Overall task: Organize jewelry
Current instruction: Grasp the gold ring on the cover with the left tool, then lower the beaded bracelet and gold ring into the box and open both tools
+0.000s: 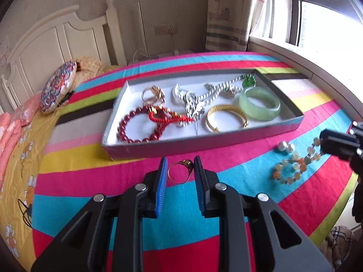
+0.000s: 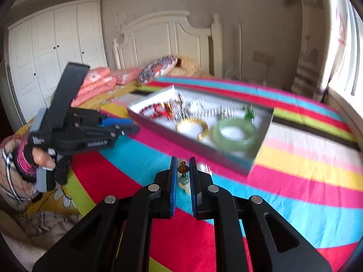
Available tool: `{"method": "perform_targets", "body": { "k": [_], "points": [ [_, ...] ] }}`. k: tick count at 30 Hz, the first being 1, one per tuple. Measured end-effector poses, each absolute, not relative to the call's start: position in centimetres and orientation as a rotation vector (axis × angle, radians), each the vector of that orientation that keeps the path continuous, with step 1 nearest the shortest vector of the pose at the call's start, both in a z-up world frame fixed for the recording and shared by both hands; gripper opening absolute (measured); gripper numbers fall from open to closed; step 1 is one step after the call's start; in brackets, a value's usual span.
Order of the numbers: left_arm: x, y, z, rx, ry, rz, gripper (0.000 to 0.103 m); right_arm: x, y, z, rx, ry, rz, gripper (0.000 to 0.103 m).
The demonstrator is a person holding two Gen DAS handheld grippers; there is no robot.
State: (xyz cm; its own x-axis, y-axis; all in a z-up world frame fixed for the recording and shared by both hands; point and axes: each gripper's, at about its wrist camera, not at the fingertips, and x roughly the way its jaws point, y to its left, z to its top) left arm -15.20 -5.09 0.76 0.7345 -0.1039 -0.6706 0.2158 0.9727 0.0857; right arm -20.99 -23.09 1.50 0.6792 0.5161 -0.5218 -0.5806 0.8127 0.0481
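Sorting is mostly done: bangles and necklaces fill the tray (image 1: 288, 122). Outside it, at 5 o'clock, lie pearl earrings (image 1: 285, 146). Left gripper (image 1: 180, 170) brackets a gold ring (image 1: 180, 172), contact unclear. Right gripper (image 2: 182, 170), nearly closed, pinches a beaded bracelet (image 1: 295, 165).
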Motion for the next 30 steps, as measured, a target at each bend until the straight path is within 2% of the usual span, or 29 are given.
{"method": "perform_targets", "body": {
  "k": [16,30],
  "points": [
    [-18.0,-4.5,7.1,0.175,0.563,-0.187,0.023,-21.9,-21.7,8.3,-0.206,0.375,0.593,0.011],
    [-13.1,-4.7,8.4,0.179,0.573,-0.199,0.023,-16.0,-18.2,9.6,-0.220,0.382,0.563,0.011]
  ]
}}
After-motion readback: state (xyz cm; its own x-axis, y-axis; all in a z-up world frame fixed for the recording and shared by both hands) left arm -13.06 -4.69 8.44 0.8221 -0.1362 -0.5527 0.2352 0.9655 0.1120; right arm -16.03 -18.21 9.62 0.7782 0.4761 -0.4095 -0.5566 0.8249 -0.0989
